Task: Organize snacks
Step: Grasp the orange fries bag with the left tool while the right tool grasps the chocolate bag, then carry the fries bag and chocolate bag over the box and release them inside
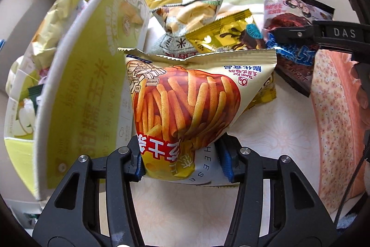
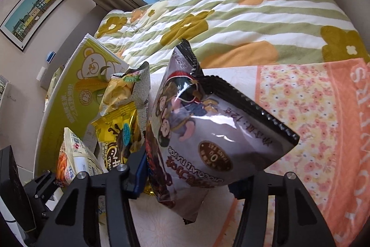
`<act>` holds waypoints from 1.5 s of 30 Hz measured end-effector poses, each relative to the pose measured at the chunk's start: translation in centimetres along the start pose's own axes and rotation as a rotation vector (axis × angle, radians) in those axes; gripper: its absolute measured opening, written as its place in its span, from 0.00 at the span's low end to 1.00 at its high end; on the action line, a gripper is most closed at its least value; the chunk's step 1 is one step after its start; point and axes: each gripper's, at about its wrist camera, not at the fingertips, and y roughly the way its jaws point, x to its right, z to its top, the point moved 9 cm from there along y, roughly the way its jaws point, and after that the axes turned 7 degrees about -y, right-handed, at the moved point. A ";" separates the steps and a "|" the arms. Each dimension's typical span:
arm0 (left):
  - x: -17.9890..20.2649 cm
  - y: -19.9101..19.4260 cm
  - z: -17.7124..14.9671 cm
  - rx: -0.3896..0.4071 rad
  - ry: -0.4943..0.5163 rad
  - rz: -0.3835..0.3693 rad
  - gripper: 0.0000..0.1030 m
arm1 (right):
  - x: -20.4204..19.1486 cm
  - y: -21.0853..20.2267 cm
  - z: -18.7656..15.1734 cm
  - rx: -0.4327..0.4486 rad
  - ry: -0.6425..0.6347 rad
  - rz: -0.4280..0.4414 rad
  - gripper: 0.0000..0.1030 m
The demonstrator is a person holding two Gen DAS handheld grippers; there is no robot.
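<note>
My left gripper [image 1: 182,163] is shut on a cream bag of orange cheese sticks [image 1: 185,103], held upright beside the green corn-printed cardboard box [image 1: 78,94]. My right gripper [image 2: 187,179] is shut on a grey and black chocolate snack bag [image 2: 208,131] and holds it above the bed. That bag [image 1: 293,15] and the right gripper [image 1: 323,36] also show at the right of the left wrist view. A gold chocolate packet [image 1: 226,36] and a grey packet of yellow chips [image 1: 189,13] lie behind the cheese bag. The cheese sticks bag [image 2: 71,166] shows low left in the right wrist view.
The box [image 2: 76,89] stands open at the left with several snack bags inside [image 1: 46,22]. A striped flower blanket [image 2: 254,15] covers the far bed. An orange flowered towel [image 2: 312,112] lies at the right. A white patterned sheet [image 1: 272,138] is underneath.
</note>
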 end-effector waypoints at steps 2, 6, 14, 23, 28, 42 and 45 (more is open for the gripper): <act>0.1 -0.9 0.1 0.013 0.000 -0.003 0.45 | 0.0 -1.3 0.0 0.013 -0.023 -0.027 0.49; 0.7 -3.4 0.8 0.063 0.013 -0.009 0.45 | -0.2 -3.9 0.1 0.040 -0.042 -0.059 0.49; 1.2 -9.3 2.8 0.190 0.014 -0.020 0.45 | -1.8 -9.8 0.8 0.108 -0.085 -0.104 0.48; -1.6 -16.1 6.2 0.343 -0.043 -0.006 0.45 | -6.2 -14.1 3.0 0.194 -0.159 -0.074 0.48; -5.1 -18.3 7.4 0.395 -0.092 0.013 0.45 | -10.1 -14.7 4.3 0.218 -0.232 -0.042 0.48; -20.1 -16.2 9.4 0.335 -0.154 -0.017 0.45 | -23.8 -9.2 7.6 0.219 -0.322 0.027 0.48; -23.4 -13.9 9.2 0.274 -0.157 -0.032 0.45 | -26.4 -6.6 7.8 0.186 -0.308 0.027 0.48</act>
